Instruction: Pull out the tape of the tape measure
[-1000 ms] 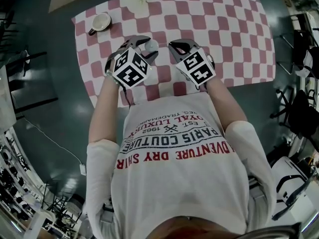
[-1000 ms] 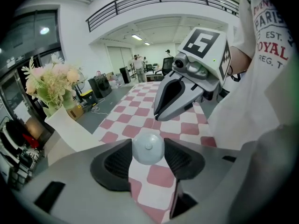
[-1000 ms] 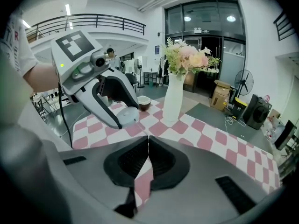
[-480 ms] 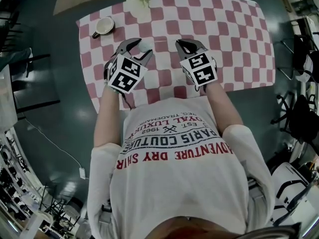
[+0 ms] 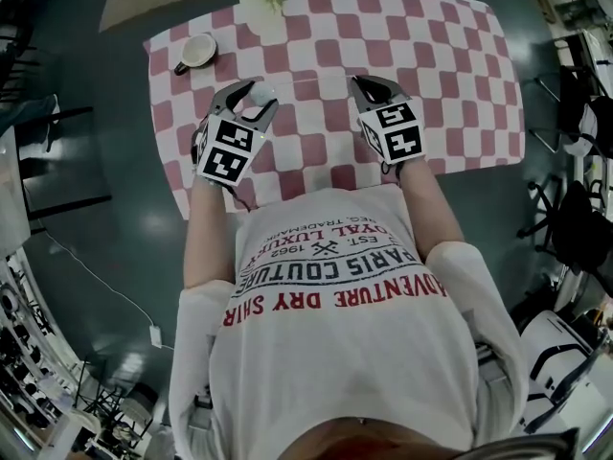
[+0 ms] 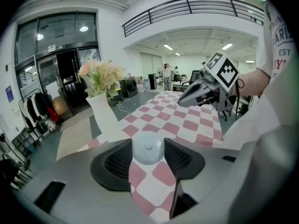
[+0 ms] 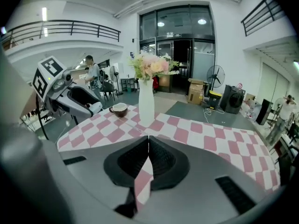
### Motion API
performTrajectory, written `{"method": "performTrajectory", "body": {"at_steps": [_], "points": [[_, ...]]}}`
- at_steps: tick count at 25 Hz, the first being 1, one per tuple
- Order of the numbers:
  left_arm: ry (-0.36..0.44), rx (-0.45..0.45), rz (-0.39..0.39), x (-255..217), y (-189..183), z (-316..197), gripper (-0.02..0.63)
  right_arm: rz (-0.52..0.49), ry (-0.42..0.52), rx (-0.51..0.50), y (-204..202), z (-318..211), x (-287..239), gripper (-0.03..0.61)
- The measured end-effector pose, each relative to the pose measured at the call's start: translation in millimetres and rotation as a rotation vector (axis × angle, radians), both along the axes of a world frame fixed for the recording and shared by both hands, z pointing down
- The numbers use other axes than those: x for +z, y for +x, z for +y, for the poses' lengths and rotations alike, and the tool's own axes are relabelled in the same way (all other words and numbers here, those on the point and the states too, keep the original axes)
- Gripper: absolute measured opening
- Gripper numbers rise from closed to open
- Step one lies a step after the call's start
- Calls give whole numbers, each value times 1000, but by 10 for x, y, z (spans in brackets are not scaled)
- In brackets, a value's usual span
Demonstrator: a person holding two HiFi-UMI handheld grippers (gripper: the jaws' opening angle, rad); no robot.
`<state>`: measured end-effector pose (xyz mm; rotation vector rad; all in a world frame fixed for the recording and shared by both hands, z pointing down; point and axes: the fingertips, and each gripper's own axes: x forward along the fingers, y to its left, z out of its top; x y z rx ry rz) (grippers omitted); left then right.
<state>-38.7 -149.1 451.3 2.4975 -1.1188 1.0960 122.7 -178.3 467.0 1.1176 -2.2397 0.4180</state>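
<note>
Shirt (image 5: 335, 268): "PARIS COUTURE", "1962"
Tape measure (image 6: 148, 147): round, pale, centre button
Left hand-held gripper (image 5: 249, 100): clamped on Tape measure
Right hand-held gripper (image 7: 148, 143): jaws together

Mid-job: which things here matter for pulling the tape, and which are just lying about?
In the job: tape measure, gripped by the left claw; right claw, shut, no tape visible in it.
Lying about: cup; vase of flowers; both on the checked table.
</note>
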Motion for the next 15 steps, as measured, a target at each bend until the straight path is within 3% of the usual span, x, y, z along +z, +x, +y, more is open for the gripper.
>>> {"method": "performTrajectory", "body": {"at_steps": [2, 6, 10, 15], "points": [[-4, -12, 36, -16, -46, 15, 230, -23, -13, 10, 39, 9, 8, 32], [0, -24, -4, 5, -92, 33, 230, -2, -6, 3, 5, 28, 19, 32], [-2, -27, 49, -4, -52, 46, 230, -1, -4, 19, 53, 1, 12, 32], [1, -66, -40, 71, -290, 30, 230, 42, -5, 88, 321, -65, 59, 32]]}}
